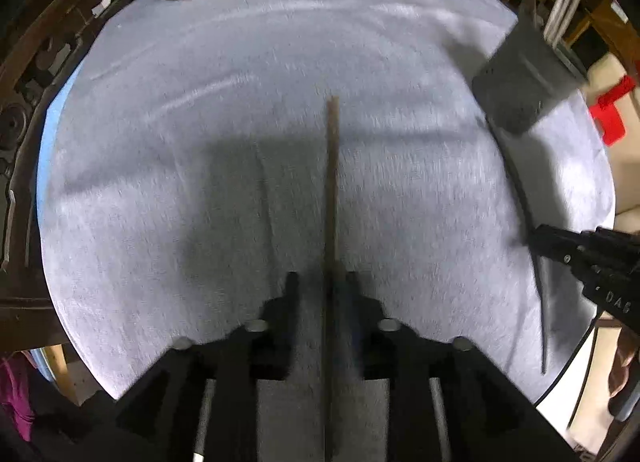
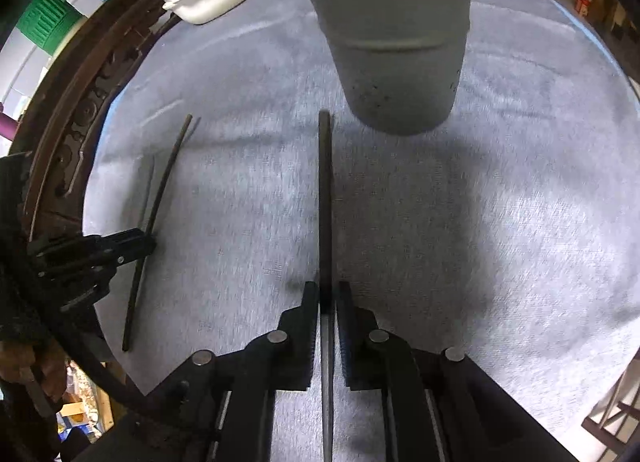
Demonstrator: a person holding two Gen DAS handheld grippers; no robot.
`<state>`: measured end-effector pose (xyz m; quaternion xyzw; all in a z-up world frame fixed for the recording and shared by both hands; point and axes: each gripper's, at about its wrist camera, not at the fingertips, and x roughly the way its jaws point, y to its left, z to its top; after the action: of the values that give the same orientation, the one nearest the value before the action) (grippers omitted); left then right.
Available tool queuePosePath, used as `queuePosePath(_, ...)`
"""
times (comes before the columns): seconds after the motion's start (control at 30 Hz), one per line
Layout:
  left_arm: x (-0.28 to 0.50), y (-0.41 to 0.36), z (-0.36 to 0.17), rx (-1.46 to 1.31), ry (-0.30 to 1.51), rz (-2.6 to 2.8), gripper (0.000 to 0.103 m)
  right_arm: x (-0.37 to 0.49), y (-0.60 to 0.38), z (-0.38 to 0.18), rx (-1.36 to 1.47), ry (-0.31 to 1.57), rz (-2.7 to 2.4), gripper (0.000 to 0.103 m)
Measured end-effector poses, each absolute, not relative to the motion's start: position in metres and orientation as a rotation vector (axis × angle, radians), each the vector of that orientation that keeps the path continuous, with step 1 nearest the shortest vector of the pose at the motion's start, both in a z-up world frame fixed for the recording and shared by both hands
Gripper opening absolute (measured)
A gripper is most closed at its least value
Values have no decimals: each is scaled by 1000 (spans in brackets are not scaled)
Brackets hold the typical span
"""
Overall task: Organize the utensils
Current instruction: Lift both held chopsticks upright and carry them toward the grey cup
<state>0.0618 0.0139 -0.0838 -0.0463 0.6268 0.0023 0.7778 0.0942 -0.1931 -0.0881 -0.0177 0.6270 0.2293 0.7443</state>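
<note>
Each hand has 1 thin dark chopstick running lengthwise between its tongs, long axis pointing straight ahead over the grey-clothed counter (image 2: 520,221). The right tongs (image 2: 329,294) are nearly closed around their chopstick (image 2: 325,197), whose far tip ends just short of the grey tapered utensil cup (image 2: 396,53), which already holds several utensils; this hand is nearer. The left tongs (image 1: 322,282) stand slightly parted around the other chopstick (image 1: 332,181); whether the pads grip it is unclear. The cup lies well off to their right.
</note>
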Motion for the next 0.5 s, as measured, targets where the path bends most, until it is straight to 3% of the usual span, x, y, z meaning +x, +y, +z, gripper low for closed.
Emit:
queuePosePath(0.27, 115, 13, -100, -88, 1387, 43, 33, 116, -179, -90, -40, 1360, 463, 23)
queuePosePath(0.3, 117, 12, -98, -66, 1368, 35, 29, 117, -177, -91, -54, 1370, 465, 24)
queuePosePath(0.37, 121, 10, -100, -44, 1377, 21, 6, 115, -172, -91, -105, 1366, 468, 22)
queuePosePath(0.43, 125, 14, -100, -68, 1387, 4, 5, 114, -169, -91, -172, 1362, 464, 12)
queuePosePath(0.5, 126, 14, -101, -81, 1397, -13, 5, 114, -165, -91, -213, 1369, 472, 10)
